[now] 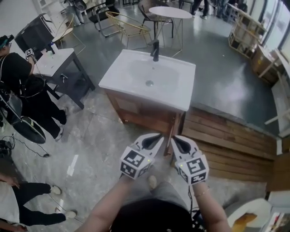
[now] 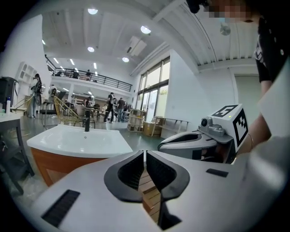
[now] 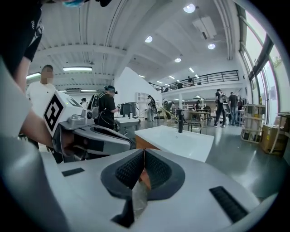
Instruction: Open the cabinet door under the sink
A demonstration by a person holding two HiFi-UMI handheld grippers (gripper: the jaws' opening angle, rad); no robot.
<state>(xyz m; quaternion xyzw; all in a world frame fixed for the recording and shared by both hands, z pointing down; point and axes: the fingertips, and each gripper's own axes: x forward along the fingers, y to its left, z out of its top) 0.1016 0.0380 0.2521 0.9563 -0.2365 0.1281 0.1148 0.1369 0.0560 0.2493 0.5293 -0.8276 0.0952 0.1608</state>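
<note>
A white sink (image 1: 149, 77) with a black faucet (image 1: 155, 50) sits on a wooden cabinet (image 1: 136, 113) in the middle of the head view. At the cabinet's near right corner a narrow wooden panel (image 1: 175, 129) shows edge-on; whether it is the door I cannot tell. My left gripper (image 1: 157, 139) and right gripper (image 1: 176, 140) hover side by side just in front of that corner, apart from the wood. Both are shut with nothing between the pads. The left gripper view (image 2: 145, 153) and right gripper view (image 3: 144, 152) show tips together, with the sink (image 2: 81, 138) beyond.
A grey side table (image 1: 54, 63) stands at the left with a person in black (image 1: 18, 77) beside it. A wooden plank platform (image 1: 226, 140) runs along the right. Chairs and a round table (image 1: 170, 12) stand behind the sink. Someone's shoes (image 1: 63, 213) are on the floor at lower left.
</note>
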